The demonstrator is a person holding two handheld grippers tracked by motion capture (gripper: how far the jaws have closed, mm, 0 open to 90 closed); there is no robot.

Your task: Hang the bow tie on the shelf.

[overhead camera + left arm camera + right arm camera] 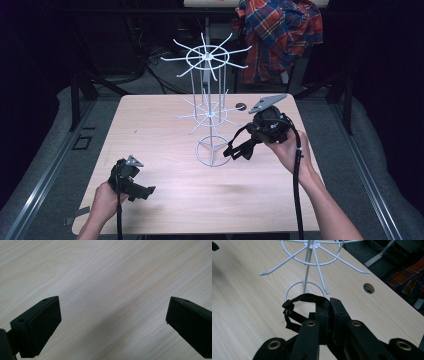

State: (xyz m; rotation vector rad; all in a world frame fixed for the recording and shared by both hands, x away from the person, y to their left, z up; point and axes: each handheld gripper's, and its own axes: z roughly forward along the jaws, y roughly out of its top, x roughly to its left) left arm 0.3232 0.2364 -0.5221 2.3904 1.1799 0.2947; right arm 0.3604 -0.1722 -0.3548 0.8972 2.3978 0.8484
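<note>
A white wire rack (206, 56) with two tiers of hooked arms stands on a ring base at the middle of the wooden table (165, 120). My right gripper (246, 149) hovers just right of the base, shut on a black strap (238, 136) that loops out toward it. In the right gripper view the strap (305, 298) curls from the pinched jaws of my right gripper (329, 305), close to the rack (307, 257) and its lower ring. My left gripper (143, 192) rests near the front left, and in its own view my left gripper (113, 322) is open above bare wood.
A round cable hole (241, 105) sits in the table behind the right gripper, also seen as a hole (368, 288) beside the rack. A plaid shirt (280, 30) hangs on a stand beyond the far edge. Dark floor surrounds the table.
</note>
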